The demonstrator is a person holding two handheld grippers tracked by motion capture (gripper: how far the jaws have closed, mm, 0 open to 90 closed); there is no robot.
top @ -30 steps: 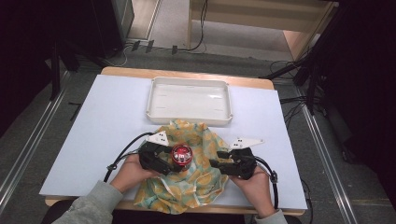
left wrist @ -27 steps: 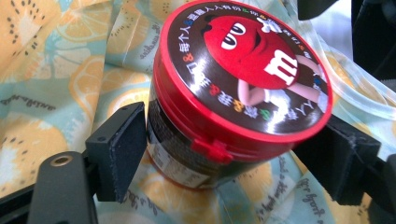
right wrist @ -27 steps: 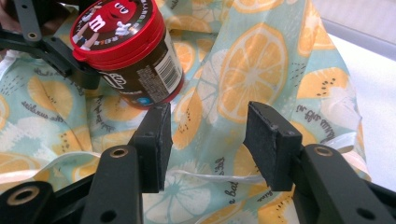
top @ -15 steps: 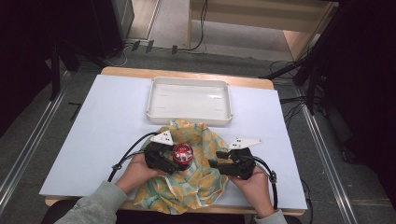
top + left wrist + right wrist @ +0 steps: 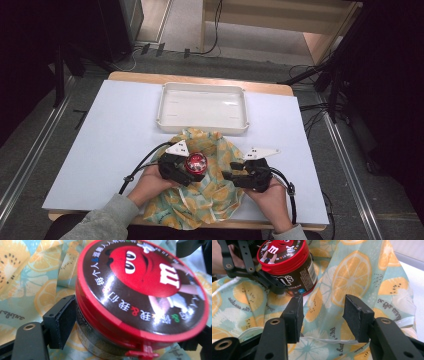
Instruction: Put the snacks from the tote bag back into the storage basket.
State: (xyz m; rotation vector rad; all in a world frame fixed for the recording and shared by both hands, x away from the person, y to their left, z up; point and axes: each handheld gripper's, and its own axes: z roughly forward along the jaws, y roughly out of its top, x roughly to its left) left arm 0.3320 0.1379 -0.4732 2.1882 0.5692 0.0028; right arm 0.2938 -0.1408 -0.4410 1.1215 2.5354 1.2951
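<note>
A brown candy jar point(image 5: 195, 162) with a red lid stands upright on a fruit-print cloth bag point(image 5: 210, 200) at the table's near middle. My left gripper point(image 5: 187, 172) is shut on the jar point(image 5: 142, 290); one black pad point(image 5: 61, 322) presses its side below the lid. The right gripper view has the jar point(image 5: 287, 267) at upper left, held by the left gripper's jaws. My right gripper point(image 5: 235, 176) sits to the jar's right, low over the cloth. It point(image 5: 323, 317) is open, with a raised fold of cloth point(image 5: 352, 277) and a white drawstring point(image 5: 324, 340) between its jaws.
A white rectangular tray point(image 5: 202, 126) lies just beyond the cloth, toward the far edge of the pale blue table top point(image 5: 110, 140). Black cables trail from both grippers to the near edge. Bare table lies to the left and right of the cloth.
Both grippers have edged slightly toward each other. The jar and cloth stay where they were.
</note>
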